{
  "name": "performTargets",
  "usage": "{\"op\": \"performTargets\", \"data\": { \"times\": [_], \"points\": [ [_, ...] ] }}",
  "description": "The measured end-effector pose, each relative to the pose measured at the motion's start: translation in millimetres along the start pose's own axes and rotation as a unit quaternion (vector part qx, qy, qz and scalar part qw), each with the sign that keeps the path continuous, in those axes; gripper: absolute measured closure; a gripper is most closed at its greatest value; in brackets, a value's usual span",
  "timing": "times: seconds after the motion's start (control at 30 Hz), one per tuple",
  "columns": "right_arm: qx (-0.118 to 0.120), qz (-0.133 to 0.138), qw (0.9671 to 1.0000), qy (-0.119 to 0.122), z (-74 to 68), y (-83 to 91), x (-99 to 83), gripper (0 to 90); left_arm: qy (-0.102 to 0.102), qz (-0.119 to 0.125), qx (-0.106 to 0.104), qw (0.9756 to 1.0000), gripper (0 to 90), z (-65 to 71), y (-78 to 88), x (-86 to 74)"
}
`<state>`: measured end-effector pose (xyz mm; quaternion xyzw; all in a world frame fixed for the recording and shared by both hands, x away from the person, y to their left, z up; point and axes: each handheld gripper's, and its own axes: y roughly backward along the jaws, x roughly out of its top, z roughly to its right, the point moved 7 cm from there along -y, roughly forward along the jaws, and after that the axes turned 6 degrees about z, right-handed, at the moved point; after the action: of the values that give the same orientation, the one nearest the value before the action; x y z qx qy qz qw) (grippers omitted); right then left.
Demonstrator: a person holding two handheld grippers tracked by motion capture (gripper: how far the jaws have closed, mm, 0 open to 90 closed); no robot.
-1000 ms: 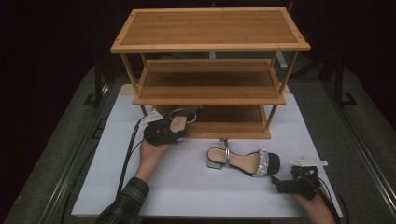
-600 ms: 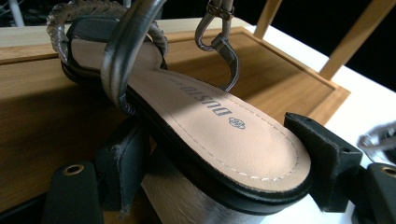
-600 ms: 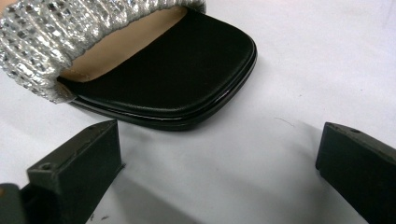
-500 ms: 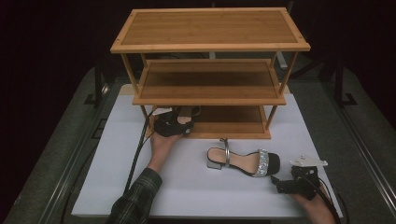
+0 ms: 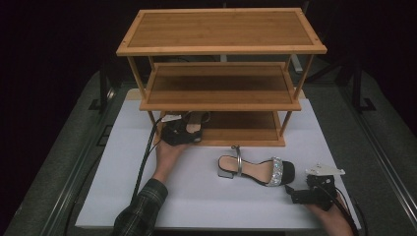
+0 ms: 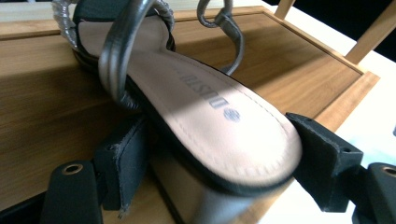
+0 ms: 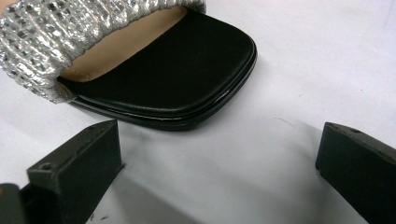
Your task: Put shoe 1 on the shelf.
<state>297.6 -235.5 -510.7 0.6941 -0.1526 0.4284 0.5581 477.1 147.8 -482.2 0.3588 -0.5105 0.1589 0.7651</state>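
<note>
A three-tier wooden shoe rack (image 5: 221, 29) stands at the back of the white table (image 5: 123, 196). My left gripper (image 5: 179, 133) is at the front left of the rack's bottom shelf (image 5: 246, 129), shut on the heel end of a strappy sandal (image 5: 195, 119). In the left gripper view the sandal's beige insole (image 6: 205, 107) sits between the jaws of the left gripper (image 6: 219, 149), toe pointing over the shelf board (image 6: 37, 93). A matching sandal (image 5: 255, 169) with a silver band lies on the table. My right gripper (image 5: 295, 194) rests open just short of its black toe (image 7: 159, 79).
Black cables trail from the left hand down the table's left side (image 5: 145, 162). The rack's middle shelf (image 5: 221, 91) and top shelf hold nothing. Bare white tabletop (image 7: 280, 70) lies around the right gripper (image 7: 219, 163). Dark floor surrounds the table.
My left hand has carried the sandal a little right and away from me, lower, onto the front of the bottom shelf. The right gripper and the second sandal have not moved.
</note>
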Motion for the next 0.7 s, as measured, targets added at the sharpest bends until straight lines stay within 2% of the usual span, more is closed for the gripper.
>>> {"op": "performTargets", "data": {
  "times": [0.03,0.13,0.27,0.33,0.43,0.57,0.7],
  "points": [
    [0.000,0.000,1.0000,0.000,0.0,0.1,-0.1,0.0,-0.011,0.001,0.004,0.9999,24.1,0.1,9.0,-0.6],
    [0.000,0.000,1.0000,0.000,0.0,0.0,0.0,0.0,-0.015,0.006,0.004,0.9999,25.4,0.1,18.9,-1.3],
    [0.000,0.000,1.0000,0.000,0.0,0.0,0.0,0.0,-0.033,-0.001,0.001,0.9995,39.0,-0.4,32.2,-8.2],
    [0.000,0.000,1.0000,0.000,-0.1,0.0,0.0,0.0,-0.033,-0.004,0.000,0.9994,44.7,-1.1,32.1,-10.0],
    [0.000,0.000,1.0000,0.000,0.0,0.0,0.0,0.0,-0.039,-0.001,-0.011,0.9992,46.6,3.5,27.8,-9.7],
    [0.000,0.000,1.0000,0.000,0.0,0.0,0.1,0.0,-0.048,0.001,-0.014,0.9987,48.6,10.3,21.6,-8.6],
    [0.000,0.000,1.0000,0.000,0.0,0.0,0.0,0.0,-0.043,0.002,-0.015,0.9990,50.0,12.3,16.3,-7.0]
  ]
}}
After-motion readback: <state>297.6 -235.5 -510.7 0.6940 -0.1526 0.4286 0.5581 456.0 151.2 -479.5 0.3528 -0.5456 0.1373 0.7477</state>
